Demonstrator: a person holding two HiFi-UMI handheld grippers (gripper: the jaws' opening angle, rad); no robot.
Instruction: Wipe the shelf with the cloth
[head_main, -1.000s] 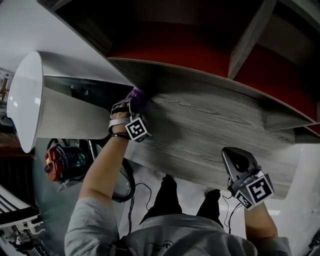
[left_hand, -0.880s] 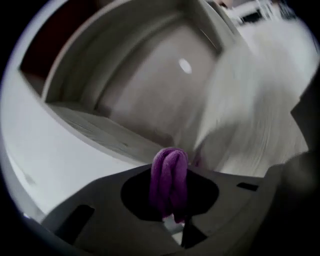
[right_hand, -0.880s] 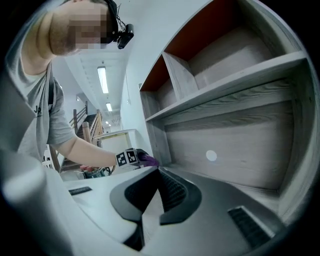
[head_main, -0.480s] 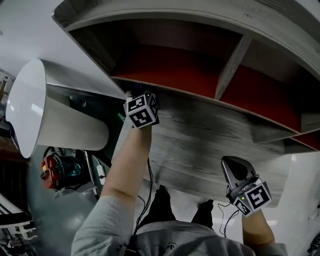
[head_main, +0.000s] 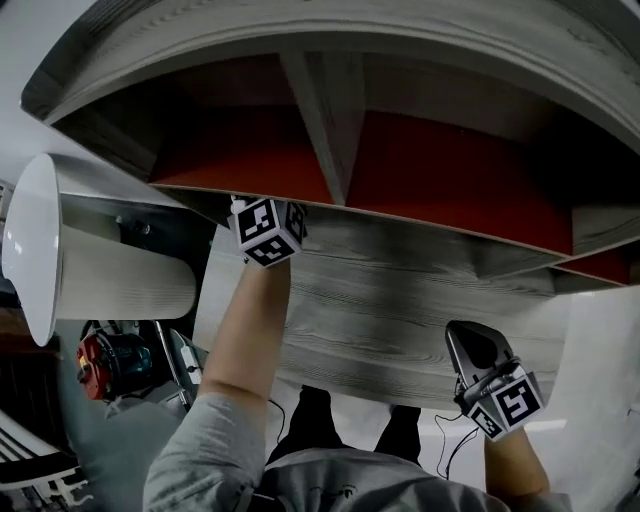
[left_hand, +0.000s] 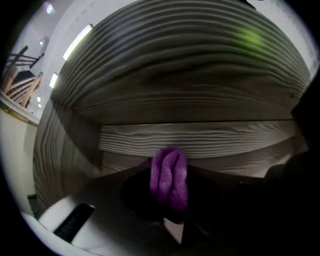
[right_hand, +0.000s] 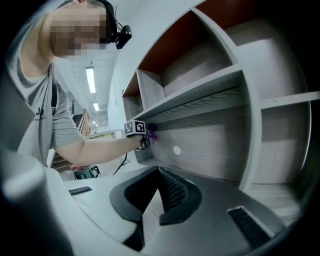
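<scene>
The grey wood shelf unit (head_main: 400, 290) has red back panels and fills the upper head view. My left gripper (left_hand: 169, 172) is raised to the front edge of a shelf board (left_hand: 200, 137), and its marker cube (head_main: 267, 230) sits right under that edge. It is shut on a folded purple cloth (left_hand: 169, 180), whose top touches the board. The right gripper view shows the cloth (right_hand: 151, 134) as a small purple tuft at the shelf. My right gripper (right_hand: 152, 200) hangs low and to the right, away from the shelf (right_hand: 200, 105). Its jaws stand slightly apart with nothing between them.
A white round-ended cabinet part (head_main: 60, 260) juts out at the left. Below it sits a red and teal object (head_main: 110, 358). A vertical divider (head_main: 325, 120) splits the red-backed compartments. Cables (head_main: 440, 440) trail on the white floor by the person's legs.
My left gripper has gone up with the cloth from the lower grey panel to the shelf board's edge. The head view has tilted up, showing more compartments. The right gripper has hardly moved.
</scene>
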